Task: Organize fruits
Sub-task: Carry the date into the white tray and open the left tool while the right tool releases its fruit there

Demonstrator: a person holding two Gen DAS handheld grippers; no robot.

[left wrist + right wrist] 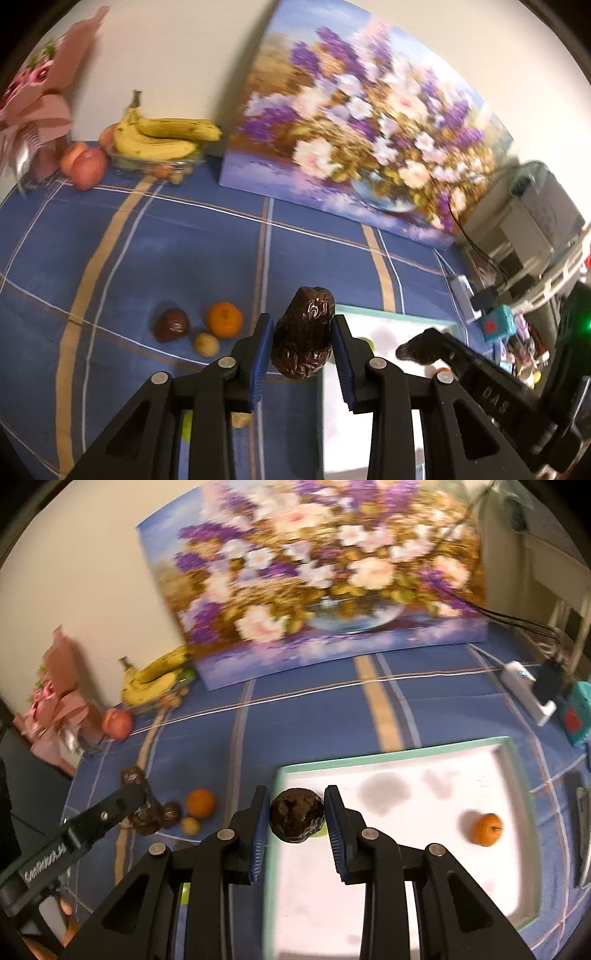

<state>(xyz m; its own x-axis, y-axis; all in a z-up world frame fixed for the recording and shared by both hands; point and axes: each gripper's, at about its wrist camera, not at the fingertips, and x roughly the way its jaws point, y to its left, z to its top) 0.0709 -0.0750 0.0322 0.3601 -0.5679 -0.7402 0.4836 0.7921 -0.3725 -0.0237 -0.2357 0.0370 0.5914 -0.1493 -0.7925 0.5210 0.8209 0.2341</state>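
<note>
Two dark wrinkled fruits are held, one in the left tongs [303, 334] and one in the right tongs [297, 814]; a third dark wrinkled fruit [171, 325] lies on the blue checked surface [184, 251]. Two oranges show: one [224, 319] on the cloth, one [488, 829] in the single white tray [391, 762]. One small yellow fruit [207, 344] sits beside them. One banana bunch [162, 138] fills one glass bowl [155, 164], near two red apples [85, 166]. One flower painting [369, 129] stands behind.
</note>
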